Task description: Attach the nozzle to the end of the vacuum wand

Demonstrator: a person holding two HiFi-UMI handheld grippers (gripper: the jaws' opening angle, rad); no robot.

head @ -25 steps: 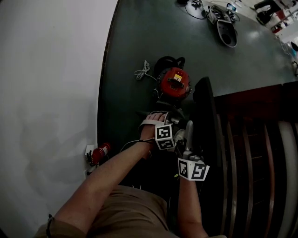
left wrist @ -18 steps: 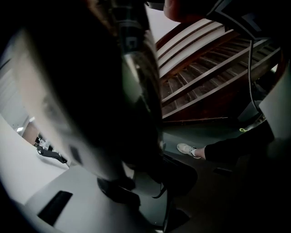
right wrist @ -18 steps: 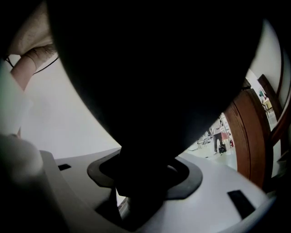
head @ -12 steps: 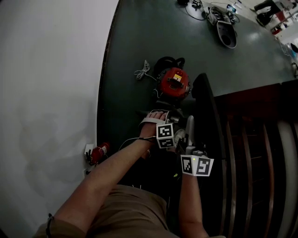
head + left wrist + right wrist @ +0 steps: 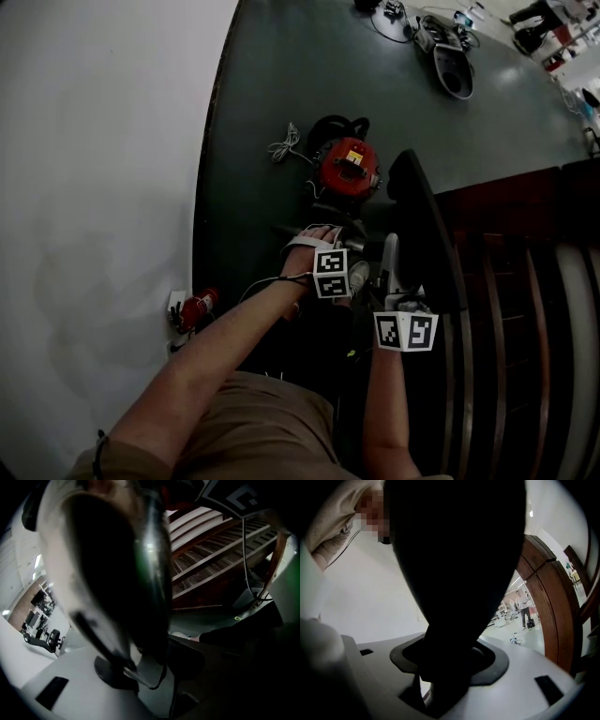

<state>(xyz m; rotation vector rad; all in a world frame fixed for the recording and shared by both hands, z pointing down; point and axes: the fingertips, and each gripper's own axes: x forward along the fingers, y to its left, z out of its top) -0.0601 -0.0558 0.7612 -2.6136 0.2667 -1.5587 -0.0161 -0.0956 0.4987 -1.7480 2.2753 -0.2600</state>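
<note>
The step in hand looks like the line-up just before joining: both parts are held, but no view shows them mated. Next, the wand's open end has to be aimed squarely at the nozzle's socket and pushed home along one axis. The socket itself cannot be seen, so it would have to be found first.

Largest to smallest, placed from the red vacuum canister [image 5: 349, 167]:

- The floor [image 5: 281, 75] under the canister is dark green, smooth and slightly glossy.
- The wall [image 5: 94, 187], well to its left, is plain matte white.
- The slatted wooden structure [image 5: 525, 309], to its right and nearer the person, is varnished brown with long parallel boards.
- The nozzle [image 5: 422, 225] is just right of the canister and runs back toward the person. It is a long, matte black plastic piece, and its dark body fills the right gripper view.
- The right gripper [image 5: 440, 686] is clamped on the nozzle with its jaws held fairly wide.
- The canister is round, red-topped and black-rimmed.
- The vacuum wand [image 5: 152, 559], on the person's side of the canister, is a polished chrome tube.
- The left gripper [image 5: 140, 667] appears pinched around the wand.
- A white cable coil [image 5: 284, 145] lies just left of the canister.
</note>
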